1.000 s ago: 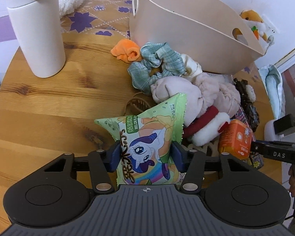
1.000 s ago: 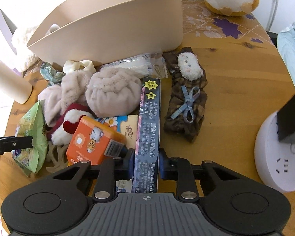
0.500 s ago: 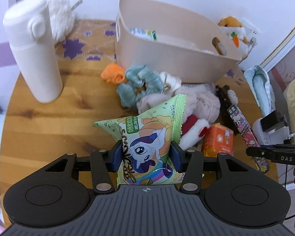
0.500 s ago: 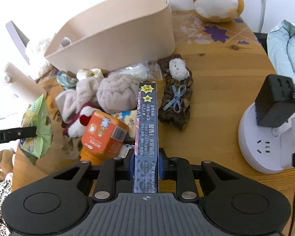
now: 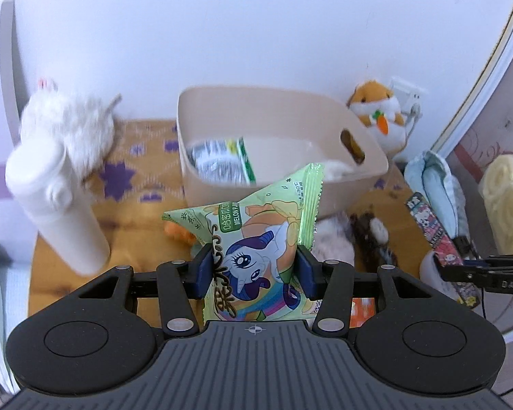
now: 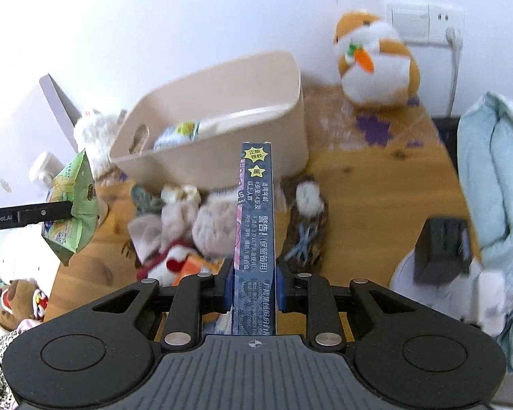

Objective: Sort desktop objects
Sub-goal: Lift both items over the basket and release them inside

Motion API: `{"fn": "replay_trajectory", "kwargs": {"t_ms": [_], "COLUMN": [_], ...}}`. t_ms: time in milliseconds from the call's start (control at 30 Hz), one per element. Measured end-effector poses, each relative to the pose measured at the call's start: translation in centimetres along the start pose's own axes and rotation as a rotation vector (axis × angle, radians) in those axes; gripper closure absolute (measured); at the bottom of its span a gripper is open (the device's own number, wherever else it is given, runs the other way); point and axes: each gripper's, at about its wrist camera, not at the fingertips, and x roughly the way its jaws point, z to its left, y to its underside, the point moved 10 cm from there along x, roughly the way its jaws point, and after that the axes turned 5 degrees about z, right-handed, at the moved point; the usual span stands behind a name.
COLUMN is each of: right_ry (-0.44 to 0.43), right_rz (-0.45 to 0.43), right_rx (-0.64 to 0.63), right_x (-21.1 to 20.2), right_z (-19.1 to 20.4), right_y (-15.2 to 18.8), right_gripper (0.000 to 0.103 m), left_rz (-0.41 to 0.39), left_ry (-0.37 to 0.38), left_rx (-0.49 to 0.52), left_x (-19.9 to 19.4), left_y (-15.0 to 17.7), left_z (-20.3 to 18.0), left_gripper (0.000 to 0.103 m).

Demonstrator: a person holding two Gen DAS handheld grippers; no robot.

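Snack packet point(image 5: 256, 249), green with a cartoon pony, sits pinched between the pads of the left gripper point(image 5: 253, 270), jaws about half apart, packet clear of the table point(image 6: 376, 188). Right gripper point(image 6: 253, 283) is nearly closed on a slim dark card box point(image 6: 254, 225) held on edge, pointing toward the bin. Below lies the pile: furry scrunchies point(image 6: 215, 225), an orange pack point(image 6: 191, 266), a brown hair clip point(image 6: 304, 218). Farther back, the beige bin point(image 5: 273, 143) with a wrapper already inside; hamster plush point(image 6: 372, 58) by the wall. Judgement: carry both loads over the near rim before loosening, packet first, box tipped flat so it doesn't bridge the walls. Against a second ago, both hands have risen; then the items were at pile level and the bin's inside was hidden.
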Motion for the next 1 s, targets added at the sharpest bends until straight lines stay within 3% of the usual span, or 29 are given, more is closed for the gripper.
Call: {"fn": "replay_trajectory", "kwargs": {"t_ms": [300,533,767,1000], "right_ry": [0.008,-0.010,0.006,-0.009], "right_rz": [-0.112,-0.161,-0.169,-0.103], "right_rx": [-0.016,-0.018,-0.093,-0.102], "right_x": [-3.0,-3.6,-1.0,4.2], "right_z": [-1.3,-0.7,1.5,2.3], "right_y": [-4.9,-9.3,-14.2,-17.3], "right_gripper": [0.081,0.081,0.081,0.081], "left_rz": [-0.092,-0.119,-0.133,-0.050], "left_ry": [-0.054,-0.097,-0.144,-0.210], "left_rx": [0.085,0.114,0.096,0.054], "left_x": [-0.1,1.2,3.7,7.9], "left_y": [-6.4,-9.9,-12.6,-13.1], "left_z": [-1.4,-3.3,-4.5,-3.5], "left_gripper": [0.053,0.053,0.053,0.052]}}
